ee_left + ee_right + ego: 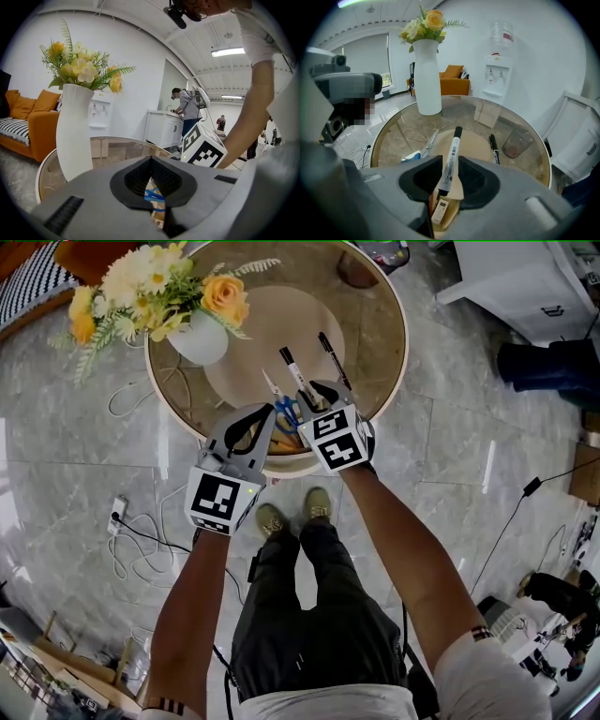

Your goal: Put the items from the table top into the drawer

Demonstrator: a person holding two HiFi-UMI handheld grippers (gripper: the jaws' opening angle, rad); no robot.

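Right gripper view: the right gripper (450,174) clamps a marker (452,157) mid-barrel above the near drawer (453,213). The marker is likely light, stiff and slick. The left gripper (151,160) is closed, empty.

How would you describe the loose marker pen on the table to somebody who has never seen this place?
Find the round glass table with the white vase. The dark marker lies flat on the glass. Its neighbour, a white-bodied marker, is clamped in the right tool; this one lies free.
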